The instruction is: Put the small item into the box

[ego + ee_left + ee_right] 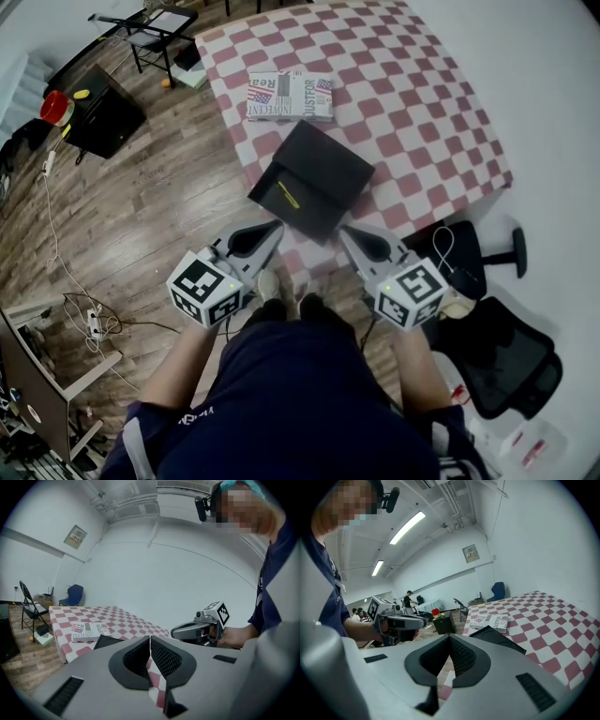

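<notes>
An open black box (pixel 309 178) lies at the near edge of the red-and-white checked table (pixel 422 103). A thin yellow item (pixel 288 194) rests on its lower half. The black box also shows past the jaws in the left gripper view (pixel 107 641) and in the right gripper view (pixel 501 639). My left gripper (pixel 273 229) is shut and empty, held just short of the box's near left corner. My right gripper (pixel 348 231) is shut and empty too, by the near right corner. Each gripper view shows its own jaws closed, the left gripper (pixel 150 638) and the right gripper (pixel 449 637).
A printed flat box (pixel 289 96) lies farther back on the table. Left of the table, on the wooden floor, are a black cabinet (pixel 103 112) with a red cup (pixel 54 106) and a folding chair (pixel 155 28). An office chair (pixel 497 347) stands at the right. Cables (pixel 84 309) trail on the floor.
</notes>
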Tool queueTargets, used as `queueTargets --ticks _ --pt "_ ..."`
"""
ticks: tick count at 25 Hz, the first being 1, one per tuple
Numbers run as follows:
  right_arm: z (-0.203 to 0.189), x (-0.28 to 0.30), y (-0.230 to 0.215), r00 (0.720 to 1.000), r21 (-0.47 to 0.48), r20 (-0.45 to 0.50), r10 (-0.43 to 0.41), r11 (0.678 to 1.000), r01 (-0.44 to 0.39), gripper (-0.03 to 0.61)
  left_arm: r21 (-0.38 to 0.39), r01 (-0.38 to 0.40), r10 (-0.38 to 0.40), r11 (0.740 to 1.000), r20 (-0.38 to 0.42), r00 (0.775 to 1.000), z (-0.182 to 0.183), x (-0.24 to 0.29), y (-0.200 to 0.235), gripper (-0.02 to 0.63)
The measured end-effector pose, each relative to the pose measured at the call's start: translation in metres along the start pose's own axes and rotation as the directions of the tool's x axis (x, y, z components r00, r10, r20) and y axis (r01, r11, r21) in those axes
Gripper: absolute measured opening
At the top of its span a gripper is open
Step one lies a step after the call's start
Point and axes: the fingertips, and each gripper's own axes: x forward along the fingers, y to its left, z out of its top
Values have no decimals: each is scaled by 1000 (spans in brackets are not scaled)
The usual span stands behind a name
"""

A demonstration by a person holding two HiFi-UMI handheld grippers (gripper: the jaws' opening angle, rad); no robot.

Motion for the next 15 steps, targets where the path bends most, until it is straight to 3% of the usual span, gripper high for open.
queueTargets --ticks 15 --pt "0 6 1 1000 -6 -11 1 1000 -1 15 -3 2 -2 1000 4 1000 0 0 2 38"
